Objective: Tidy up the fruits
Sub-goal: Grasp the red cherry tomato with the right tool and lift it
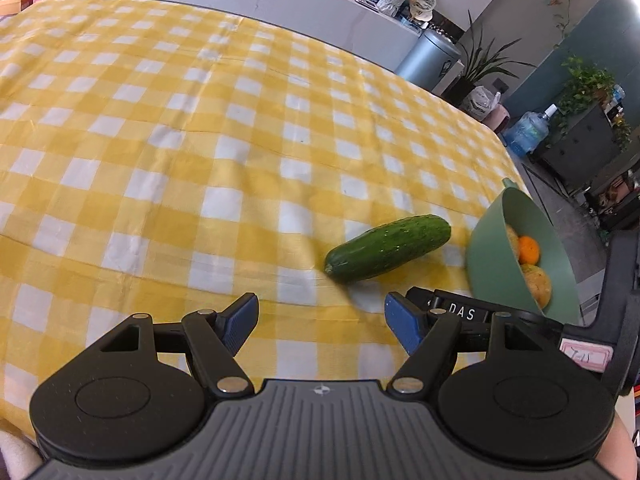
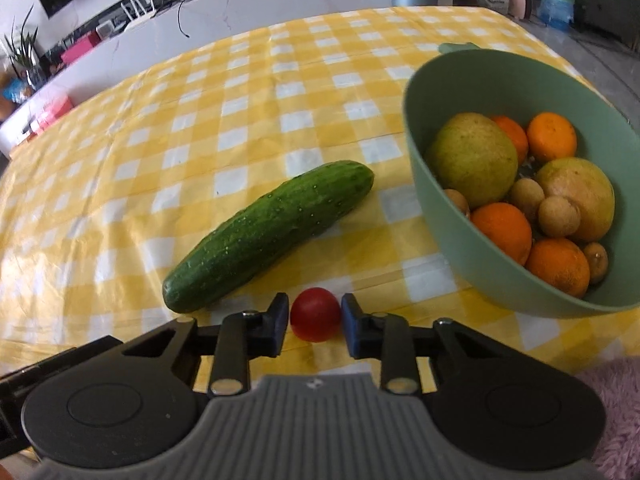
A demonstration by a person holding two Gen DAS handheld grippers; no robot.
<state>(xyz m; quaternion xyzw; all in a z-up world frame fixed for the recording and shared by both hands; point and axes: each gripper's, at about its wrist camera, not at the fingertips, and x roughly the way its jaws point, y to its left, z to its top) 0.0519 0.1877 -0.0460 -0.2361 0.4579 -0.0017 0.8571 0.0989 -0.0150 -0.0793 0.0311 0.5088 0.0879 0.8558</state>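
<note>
A small red tomato (image 2: 315,314) sits between the blue pads of my right gripper (image 2: 315,322), which is shut on it just above the yellow checked cloth. A dark green cucumber (image 2: 267,235) lies on the cloth just beyond, slanting up to the right. To its right stands a green bowl (image 2: 440,216) holding oranges, two large yellow-green fruits and several small brown ones. In the left wrist view my left gripper (image 1: 320,322) stands open over bare cloth, with the cucumber (image 1: 387,248) ahead of it and the bowl (image 1: 490,272) at the right.
The table's right edge (image 1: 516,168) runs close behind the bowl. Part of the other gripper's black body (image 1: 460,312) shows beside my left gripper's right finger. A white counter (image 2: 240,12) with clutter stands beyond the far edge.
</note>
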